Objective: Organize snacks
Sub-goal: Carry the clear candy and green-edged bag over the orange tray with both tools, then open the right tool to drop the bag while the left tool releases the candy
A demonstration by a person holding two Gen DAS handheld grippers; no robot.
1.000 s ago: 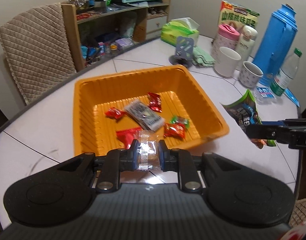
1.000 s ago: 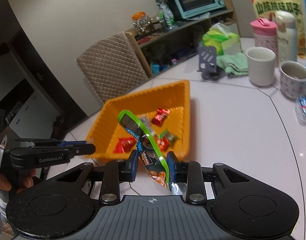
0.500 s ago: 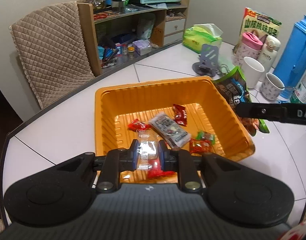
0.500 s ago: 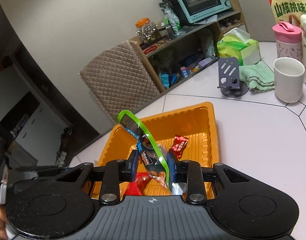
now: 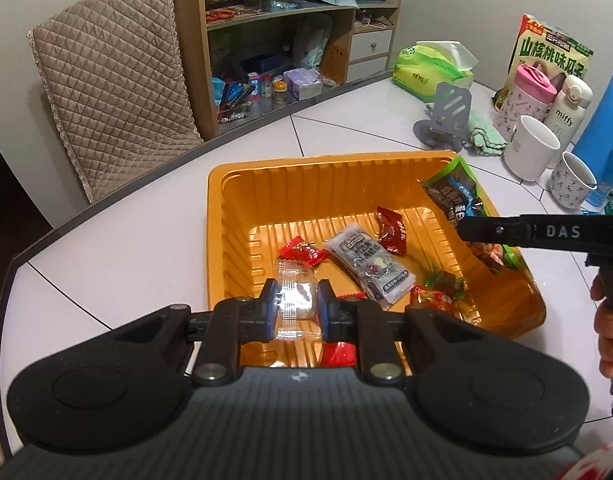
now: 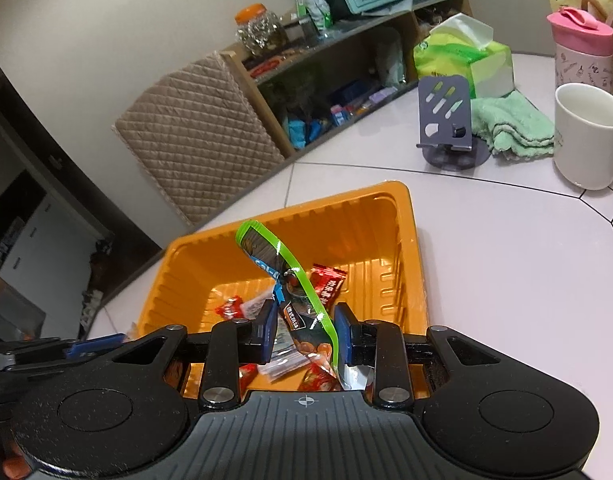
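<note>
Left tongs (image 5: 295, 307): closed narrow on clear-wrapped candy (image 5: 294, 300), held upright betw. blue pads, above near-left part of orange tray (image 5: 226, 240). Not yet released.

Tray: sits on white desk (image 5: 126, 248), mid-frame. Contents already in: red candies (image 5: 302, 251), silver/black packet (image 5: 366, 262), dark red wrapper (image 5: 392, 230), green-red sweet (image 5: 442, 284). Floor partly covered, left half freer.

Right tongs (image 6: 305, 334): closed on green-edged snack bag (image 6: 302, 312), gripped low; bag top leans up and away over tray interior. In left view the bag (image 5: 458, 200) hangs by tray's right wall.

Judgement: step in hand = drop both items into tray; task looks well along, no loose snacks seen on desk in these views.

Recommendations:
- Lower each item close to tray floor before opening; candy is light, may bounce or stick to pad.
- Bag overlaps right rim; bring it inward first, else it may tip out onto desk.
- Open tongs fully, lift straight up.
- Keep tongs apart to avoid collision.
</note>
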